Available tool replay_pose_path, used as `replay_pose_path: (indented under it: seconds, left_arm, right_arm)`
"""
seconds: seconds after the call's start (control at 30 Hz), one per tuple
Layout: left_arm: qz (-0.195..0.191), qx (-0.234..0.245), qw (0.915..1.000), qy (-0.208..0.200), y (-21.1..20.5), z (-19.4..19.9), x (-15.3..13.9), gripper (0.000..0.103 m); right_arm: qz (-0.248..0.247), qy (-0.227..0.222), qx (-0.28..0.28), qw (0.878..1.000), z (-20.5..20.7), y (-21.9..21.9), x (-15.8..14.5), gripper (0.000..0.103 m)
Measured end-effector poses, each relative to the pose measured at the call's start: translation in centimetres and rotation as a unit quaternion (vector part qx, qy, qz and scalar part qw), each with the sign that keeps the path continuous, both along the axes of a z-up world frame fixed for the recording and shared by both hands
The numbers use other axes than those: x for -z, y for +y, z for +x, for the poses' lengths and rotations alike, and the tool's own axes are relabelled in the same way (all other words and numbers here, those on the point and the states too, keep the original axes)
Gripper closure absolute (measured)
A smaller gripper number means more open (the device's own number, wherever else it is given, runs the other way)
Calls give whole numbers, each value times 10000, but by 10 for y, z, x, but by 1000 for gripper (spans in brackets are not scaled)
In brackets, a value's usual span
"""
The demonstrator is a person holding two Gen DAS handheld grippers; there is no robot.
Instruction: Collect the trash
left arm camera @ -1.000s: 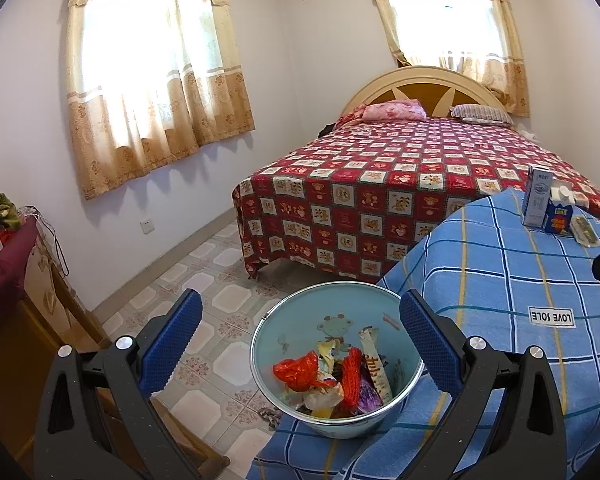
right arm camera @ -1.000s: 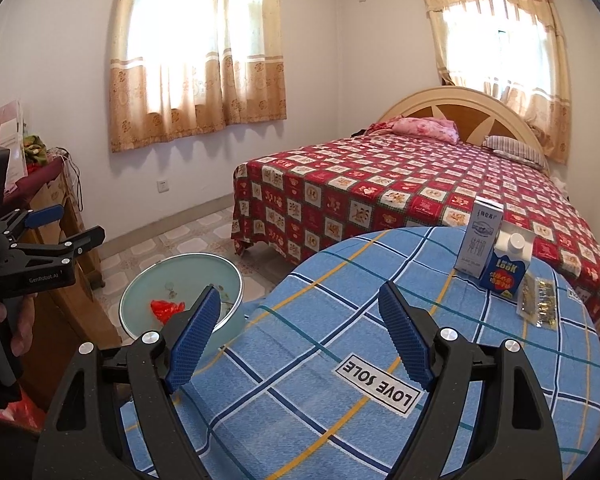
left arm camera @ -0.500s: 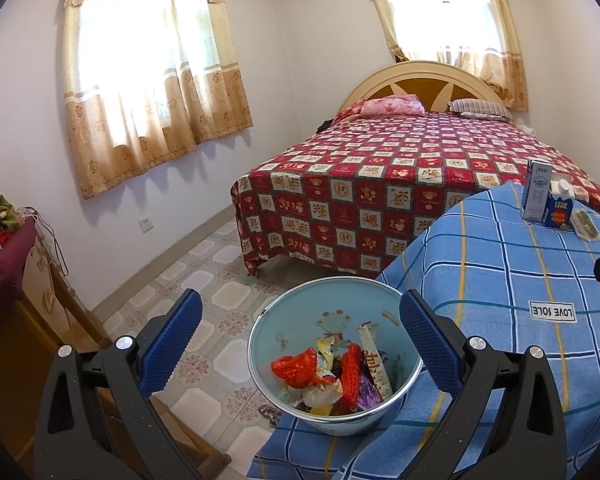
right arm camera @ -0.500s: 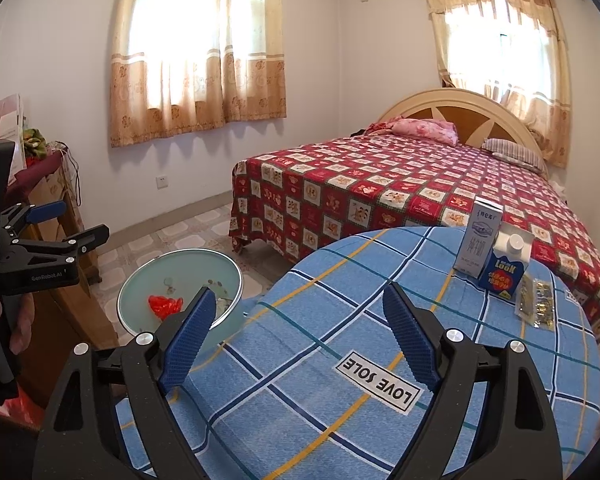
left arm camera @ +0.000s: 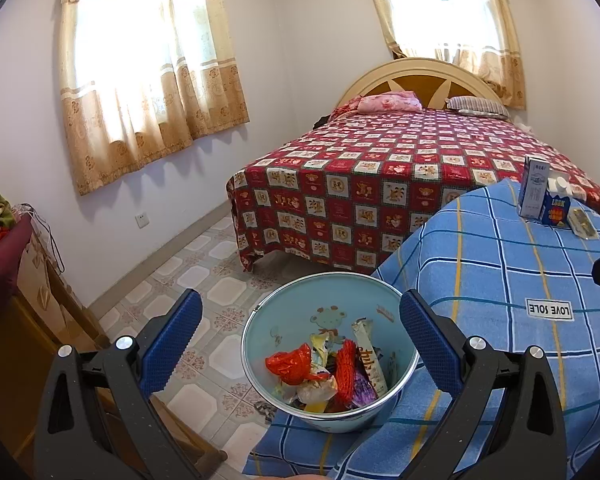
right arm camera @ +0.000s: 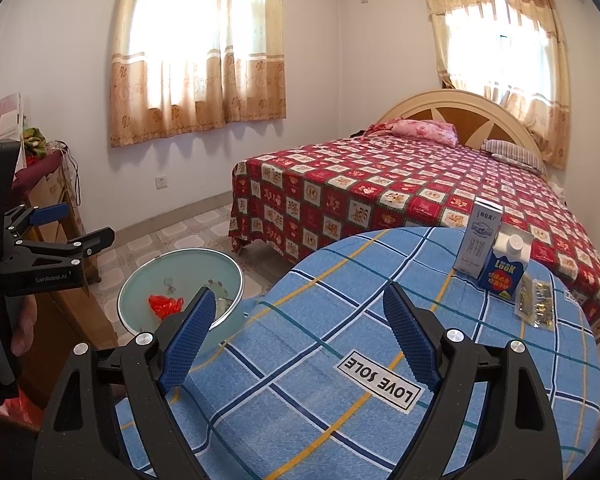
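Both the left hand-held gripper [left arm camera: 300, 340] and the right hand-held gripper [right arm camera: 296, 332] were spread wide, holding nothing. The bin [left arm camera: 292, 304] of wrappers [left arm camera: 332, 368] stood at the worktop's [right arm camera: 300, 380] edge; two cartons [right arm camera: 490, 258] and a packet [right arm camera: 536, 300] stood on its far side.

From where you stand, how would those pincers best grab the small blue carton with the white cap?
Probably the blue carton by its flat side walls, below the sloped capped top, with the right gripper open. Come from the near side: a taller white box stands against its far-left side.
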State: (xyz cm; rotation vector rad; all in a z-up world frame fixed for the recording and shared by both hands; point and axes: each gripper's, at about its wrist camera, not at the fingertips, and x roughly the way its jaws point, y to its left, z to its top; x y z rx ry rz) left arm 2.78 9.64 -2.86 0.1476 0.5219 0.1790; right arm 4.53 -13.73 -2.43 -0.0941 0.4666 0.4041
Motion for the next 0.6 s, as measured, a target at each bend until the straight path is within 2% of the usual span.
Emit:
replay_pose_path:
  seconds: [0.3, 0.47, 0.6]
  left_arm:
    - [35, -12, 10000, -10, -1, 1, 1, 6]
    - [-81, 42, 9998, 158, -5, 8, 2, 6]
    - [-29, 281, 9992, 284, -27, 21, 11, 6]
  right_arm:
    - [1, -12, 11, 10000, -2, 0, 0, 16]
    - [-33, 21, 94, 9999, 0, -8, 3, 16]
    - [-95, 151, 442, 9989, 9, -33, 10, 16]
